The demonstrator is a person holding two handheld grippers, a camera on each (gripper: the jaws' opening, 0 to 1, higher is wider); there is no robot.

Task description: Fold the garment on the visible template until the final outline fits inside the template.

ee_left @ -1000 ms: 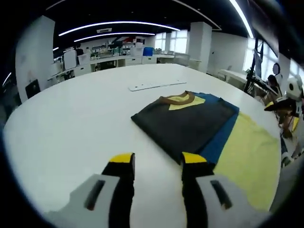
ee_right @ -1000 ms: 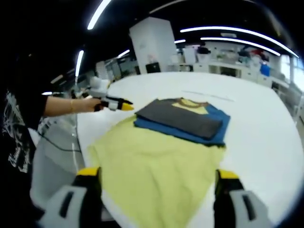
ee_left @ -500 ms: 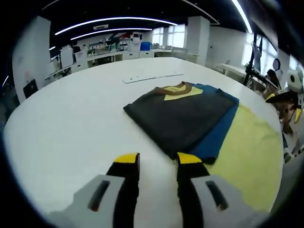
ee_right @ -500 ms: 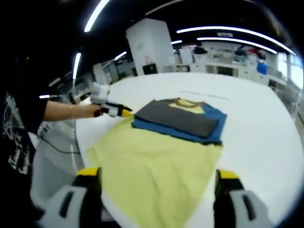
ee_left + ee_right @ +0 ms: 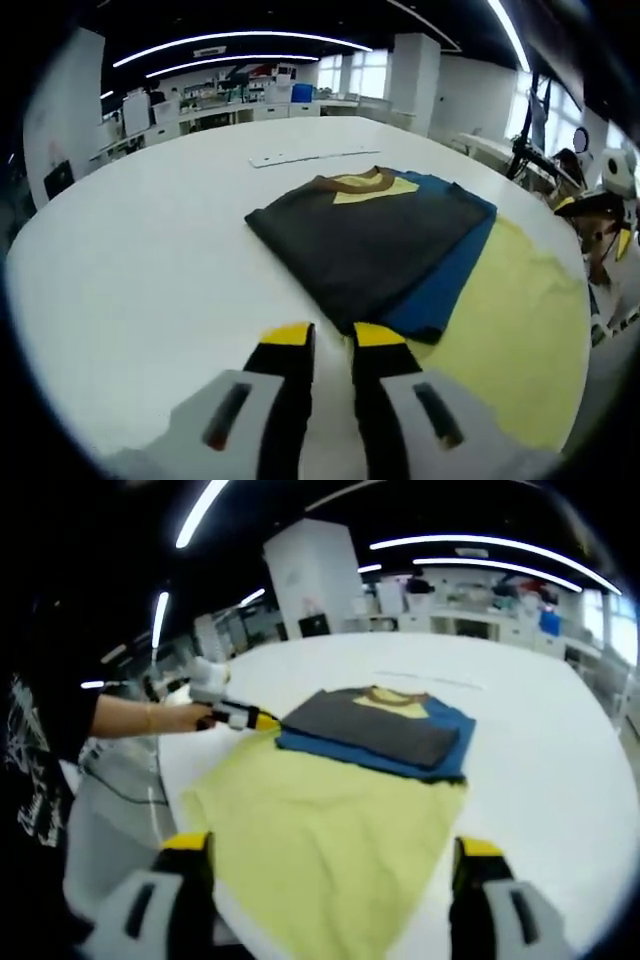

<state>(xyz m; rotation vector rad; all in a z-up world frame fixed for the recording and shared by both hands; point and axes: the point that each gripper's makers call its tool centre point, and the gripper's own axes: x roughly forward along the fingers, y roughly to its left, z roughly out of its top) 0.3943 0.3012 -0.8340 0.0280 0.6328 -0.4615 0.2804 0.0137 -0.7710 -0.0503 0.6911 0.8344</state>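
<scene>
A folded garment (image 5: 375, 235), dark grey over blue with a yellow collar, lies on the white table (image 5: 150, 250). Its blue edge overlaps one end of the yellow template sheet (image 5: 510, 320). My left gripper (image 5: 334, 335) hovers just short of the garment's near corner, its yellow-tipped jaws almost together with nothing between them. In the right gripper view the same garment (image 5: 380, 730) sits at the far end of the template (image 5: 320, 830). There the left gripper (image 5: 262, 720) points at the garment's left corner. My right gripper (image 5: 330, 852) stands wide open over the template's near edge.
A thin white strip (image 5: 300, 156) lies on the table beyond the garment. A person's arm (image 5: 130, 715) reaches in from the left. The table's near edge runs below the template. Benches and shelves (image 5: 230, 100) line the back of the room.
The left gripper's jaws have drawn from clearly apart to nearly together, and it has come closer to the garment's corner. The right gripper has held still and open.
</scene>
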